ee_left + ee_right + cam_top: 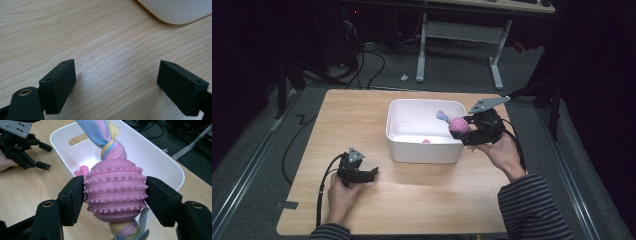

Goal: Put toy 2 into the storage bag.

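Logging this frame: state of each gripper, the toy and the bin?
right gripper: shut on the pink ball toy, held over the bin's rim.
pink ball toy: clamped between both fingers, off the table, knotted cloth through it.
left gripper: open, nothing between its fingers, low over the table.
white bin: upright, a small pink thing inside.

Inventory by count — one white bin on one wooden table. Pink toys — two: one studded pink ball threaded on a pastel knotted rope, and one small pink item lying inside the bin. Handheld grippers, two: a left gripper and a right gripper. Hands, two.
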